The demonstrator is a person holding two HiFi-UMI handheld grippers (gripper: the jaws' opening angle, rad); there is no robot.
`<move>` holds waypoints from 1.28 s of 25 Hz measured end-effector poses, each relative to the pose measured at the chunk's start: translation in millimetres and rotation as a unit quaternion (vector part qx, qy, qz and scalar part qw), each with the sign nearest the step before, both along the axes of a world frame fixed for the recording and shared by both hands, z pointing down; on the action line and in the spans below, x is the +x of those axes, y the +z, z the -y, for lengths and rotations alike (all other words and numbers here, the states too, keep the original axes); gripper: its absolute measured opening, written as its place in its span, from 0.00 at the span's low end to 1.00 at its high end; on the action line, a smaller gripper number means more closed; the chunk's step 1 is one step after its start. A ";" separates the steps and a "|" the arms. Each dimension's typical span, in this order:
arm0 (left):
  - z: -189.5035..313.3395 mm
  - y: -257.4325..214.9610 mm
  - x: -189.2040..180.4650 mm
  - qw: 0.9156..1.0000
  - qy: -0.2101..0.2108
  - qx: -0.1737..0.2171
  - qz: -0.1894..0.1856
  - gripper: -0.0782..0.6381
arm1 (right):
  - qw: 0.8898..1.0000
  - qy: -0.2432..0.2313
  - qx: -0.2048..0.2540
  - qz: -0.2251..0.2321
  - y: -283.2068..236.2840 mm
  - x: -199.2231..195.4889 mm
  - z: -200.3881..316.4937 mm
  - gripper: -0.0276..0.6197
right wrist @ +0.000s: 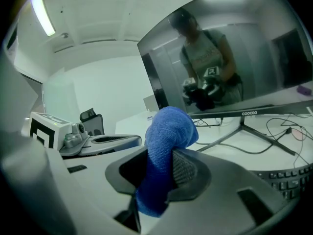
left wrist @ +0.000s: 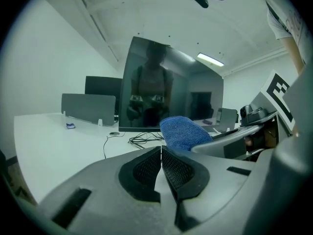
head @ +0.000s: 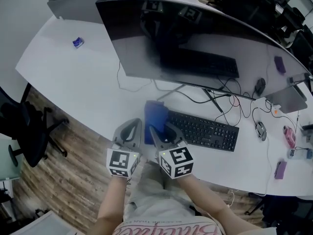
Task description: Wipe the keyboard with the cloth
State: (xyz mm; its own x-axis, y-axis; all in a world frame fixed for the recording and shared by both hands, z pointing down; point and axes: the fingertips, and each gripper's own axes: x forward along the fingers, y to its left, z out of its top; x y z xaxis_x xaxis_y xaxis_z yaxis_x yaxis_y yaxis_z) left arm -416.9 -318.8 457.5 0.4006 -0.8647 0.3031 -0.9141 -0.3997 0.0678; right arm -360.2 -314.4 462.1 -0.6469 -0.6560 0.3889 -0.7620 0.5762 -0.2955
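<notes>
Clamping the bunched blue microfibre cloth (right wrist: 165,136), the right gripper (head: 157,131) hovers near the black keyboard (head: 205,130) for wiping, while the left gripper (left wrist: 161,150) sits closed, empty.

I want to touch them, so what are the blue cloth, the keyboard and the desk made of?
The cloth looks like soft microfibre or terry, with a matte finish: tiny fuzzy loops show on it. The keyboard is probably black plastic, matte: its keys look hard and dull. The desk has a smooth white top, maybe laminate: it is even and has no grain, but what lies underneath cannot be told.
</notes>
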 end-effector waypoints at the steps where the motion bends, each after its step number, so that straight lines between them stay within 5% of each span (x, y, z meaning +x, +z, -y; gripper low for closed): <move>1: 2.5 4.6 -2.7 1.000 -0.001 -0.003 -0.001 0.12 | 1.000 0.000 -0.004 0.000 2.7 -3.8 2.3 0.19; 12: 26.7 36.0 -19.0 0.999 0.015 -0.032 -0.001 0.12 | 0.995 0.027 -0.097 0.007 55.8 -31.2 21.1 0.19; 32: 37.1 57.7 -8.6 0.998 0.017 -0.052 0.009 0.12 | 0.990 0.045 -0.124 -0.044 78.3 -8.7 26.2 0.20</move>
State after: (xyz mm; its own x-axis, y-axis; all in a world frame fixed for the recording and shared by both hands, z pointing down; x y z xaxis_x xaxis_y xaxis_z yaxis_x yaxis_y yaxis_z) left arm -425.5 -355.9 515.3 0.4237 -0.8141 0.3971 -0.9012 -0.4231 0.0941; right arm -368.9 -340.6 540.4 -0.5461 -0.5862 0.5984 -0.8363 0.4226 -0.3492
